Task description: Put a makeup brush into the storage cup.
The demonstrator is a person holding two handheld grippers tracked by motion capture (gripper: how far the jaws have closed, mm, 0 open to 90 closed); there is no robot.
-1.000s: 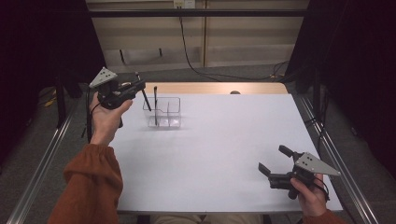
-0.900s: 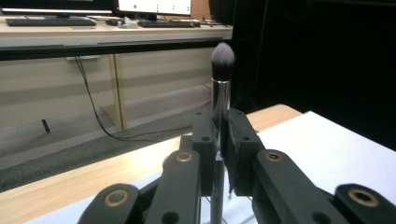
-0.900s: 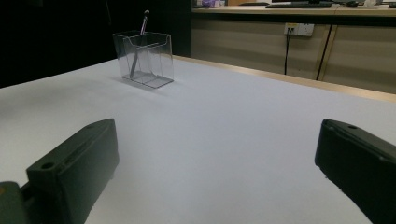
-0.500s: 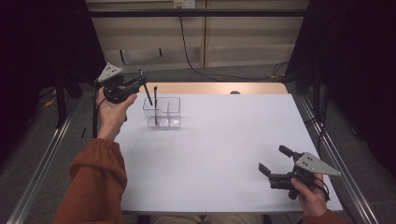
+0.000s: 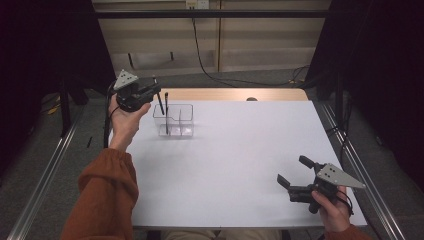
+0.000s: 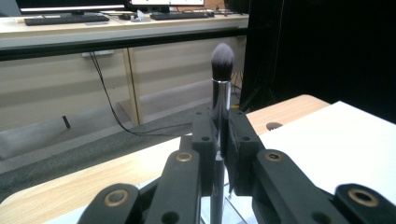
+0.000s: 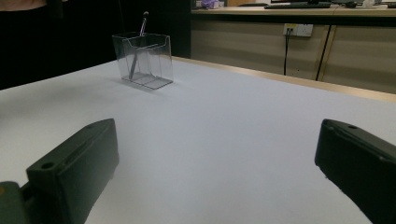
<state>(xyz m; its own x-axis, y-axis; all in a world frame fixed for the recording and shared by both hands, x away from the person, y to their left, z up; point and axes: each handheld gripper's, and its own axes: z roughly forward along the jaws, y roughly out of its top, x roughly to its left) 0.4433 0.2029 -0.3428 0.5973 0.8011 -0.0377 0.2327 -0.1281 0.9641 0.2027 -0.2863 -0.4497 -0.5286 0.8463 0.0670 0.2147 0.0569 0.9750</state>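
Brush (image 6: pixel 221 88) is squeezed tight between the jaws of the left gripper (image 5: pixel 151 91), near the far left corner of the white table (image 5: pixel 240 165). It stands almost straight up, fluffy tip on top. Its thin handle (image 5: pixel 161 103) points down toward the clear box (image 5: pixel 180 120), which sits just beside and below it. Another thin stick (image 5: pixel 166 114) already stands in that box. The left hand is much closer to the box. The right gripper (image 5: pixel 295 176) waits far away, jaws wide apart, holding nothing.

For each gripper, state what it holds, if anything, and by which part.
The left gripper clamps a makeup brush by its shiny handle below the bristles. The right gripper is open, holding nothing.
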